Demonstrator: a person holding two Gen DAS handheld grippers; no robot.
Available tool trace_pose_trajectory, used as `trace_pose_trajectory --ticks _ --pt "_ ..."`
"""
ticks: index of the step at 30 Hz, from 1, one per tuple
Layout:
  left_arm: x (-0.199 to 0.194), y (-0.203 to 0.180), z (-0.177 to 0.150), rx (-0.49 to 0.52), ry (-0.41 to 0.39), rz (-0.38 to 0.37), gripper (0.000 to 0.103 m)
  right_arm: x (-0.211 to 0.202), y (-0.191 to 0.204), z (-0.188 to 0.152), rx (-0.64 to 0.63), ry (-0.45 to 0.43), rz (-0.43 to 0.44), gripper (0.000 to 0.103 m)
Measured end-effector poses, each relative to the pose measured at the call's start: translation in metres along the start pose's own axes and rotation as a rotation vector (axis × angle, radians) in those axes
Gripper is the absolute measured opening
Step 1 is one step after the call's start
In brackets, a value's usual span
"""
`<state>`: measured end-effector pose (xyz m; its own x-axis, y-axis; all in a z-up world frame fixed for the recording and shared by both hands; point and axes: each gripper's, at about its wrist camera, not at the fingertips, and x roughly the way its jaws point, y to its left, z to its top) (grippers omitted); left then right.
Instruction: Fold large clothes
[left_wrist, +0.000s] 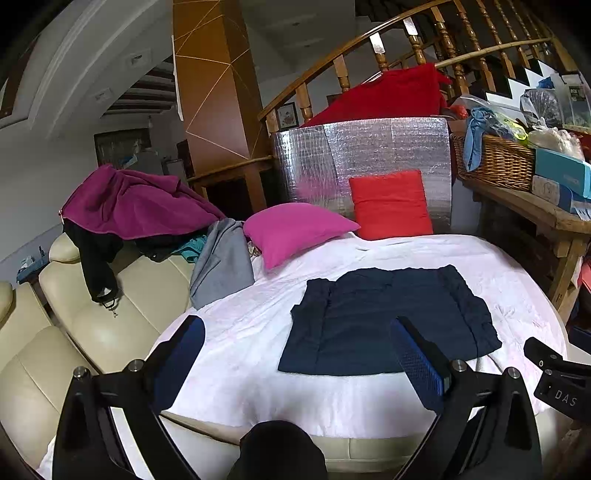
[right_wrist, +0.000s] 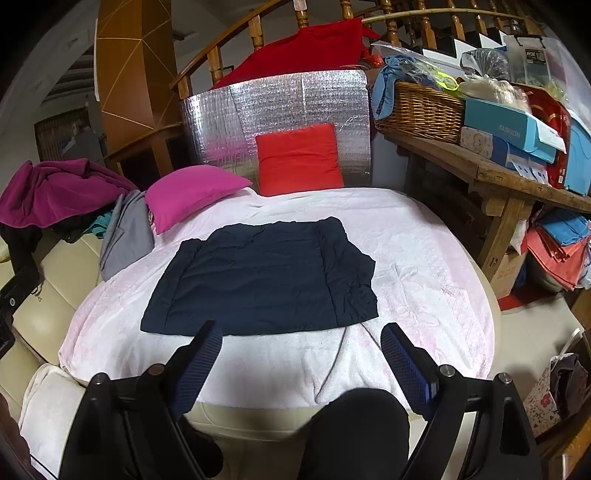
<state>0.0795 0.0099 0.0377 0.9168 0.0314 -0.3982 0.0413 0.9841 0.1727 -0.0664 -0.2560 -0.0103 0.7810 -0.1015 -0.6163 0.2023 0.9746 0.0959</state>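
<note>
The navy garment (right_wrist: 262, 277) is seen partly folded at the middle of the pink blanket (right_wrist: 424, 258), both grippers (left_wrist: 295, 362) (right_wrist: 301, 365) held before it, jaws released and empty; an uneven pinch of 1 layer could undo the fold.

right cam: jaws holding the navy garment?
No, the right gripper jaws stand open and empty just short of the folded navy garment.

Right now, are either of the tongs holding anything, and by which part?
Nothing is held. The left tongs and right tongs both stand open, short of the folded dark navy garment lying on the white blanket.
</note>
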Motion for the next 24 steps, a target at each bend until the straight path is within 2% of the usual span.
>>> trace_pose_trajectory --ticks 24 --pt "0.0006 0.0028 -0.0016 -0.018 0.007 0.010 0.100 0.0018 0.0008 0.0008 0.002 0.006 0.005 0.090"
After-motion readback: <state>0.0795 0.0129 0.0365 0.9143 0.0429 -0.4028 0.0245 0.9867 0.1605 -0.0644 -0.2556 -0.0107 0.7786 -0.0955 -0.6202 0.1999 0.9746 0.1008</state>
